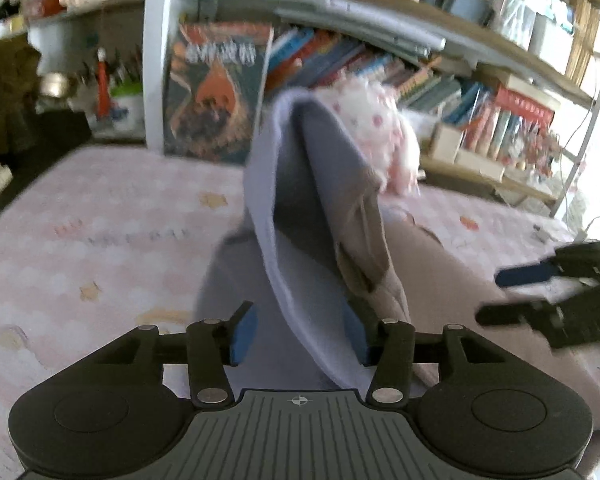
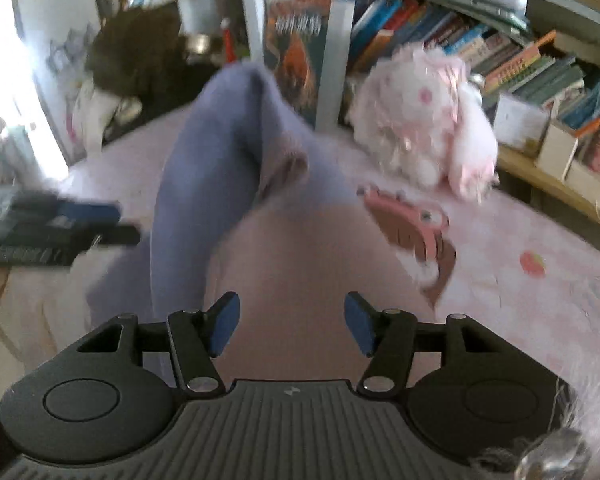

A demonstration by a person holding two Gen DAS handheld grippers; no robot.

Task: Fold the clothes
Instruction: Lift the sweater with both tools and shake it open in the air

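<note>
A lavender garment (image 1: 288, 208) with a beige-pink part (image 1: 452, 280) lies on the pink bed sheet (image 1: 100, 240). One fold of it rises in a tall peak. My left gripper (image 1: 300, 332) is open, with the fold's lower edge hanging between its blue pads; the pads do not pinch it. In the right wrist view my right gripper (image 2: 292, 326) is open just above the beige-pink cloth (image 2: 300, 248), with nothing between its fingers. The lavender fold (image 2: 204, 152) rises to its left. Each gripper shows in the other's view: the right gripper (image 1: 512, 296) and the left gripper (image 2: 100, 224).
A white and pink plush toy (image 2: 420, 120) sits at the far side of the bed, with a pink clip-like object (image 2: 412, 228) in front of it. Bookshelves (image 1: 480, 112) full of books run behind the bed. Both views are blurred.
</note>
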